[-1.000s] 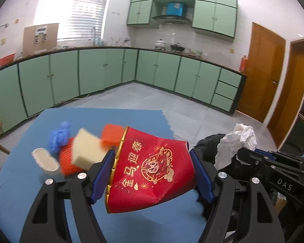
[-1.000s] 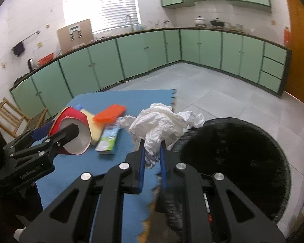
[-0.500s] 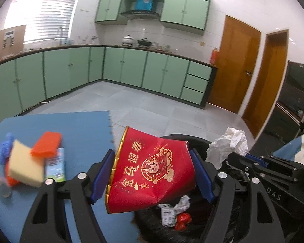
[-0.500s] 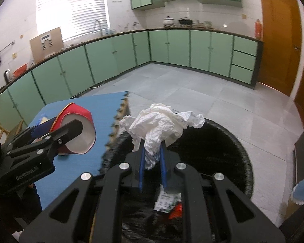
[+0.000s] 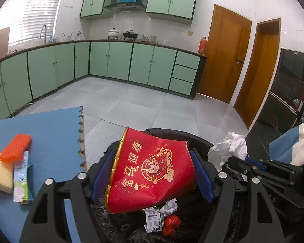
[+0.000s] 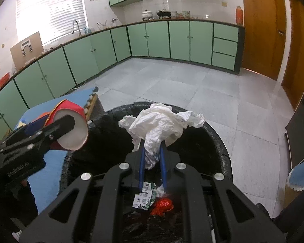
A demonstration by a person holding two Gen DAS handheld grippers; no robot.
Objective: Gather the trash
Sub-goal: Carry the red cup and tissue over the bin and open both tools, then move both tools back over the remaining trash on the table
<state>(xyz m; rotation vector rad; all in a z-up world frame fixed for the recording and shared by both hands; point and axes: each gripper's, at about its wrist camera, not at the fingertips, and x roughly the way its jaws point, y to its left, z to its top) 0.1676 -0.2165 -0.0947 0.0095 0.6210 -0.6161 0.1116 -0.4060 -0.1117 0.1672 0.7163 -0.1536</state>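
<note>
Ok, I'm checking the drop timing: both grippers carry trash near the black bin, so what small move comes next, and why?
Probably open both grippers and let go. The left gripper holds the red paper cup and the right gripper pinches the crumpled white tissue, both over the mouth of the black-lined bin, where earlier trash already lies.

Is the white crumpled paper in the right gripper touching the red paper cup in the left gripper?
Apart. The right wrist view shows black bin liner between the red paper cup and the white crumpled paper.
</note>
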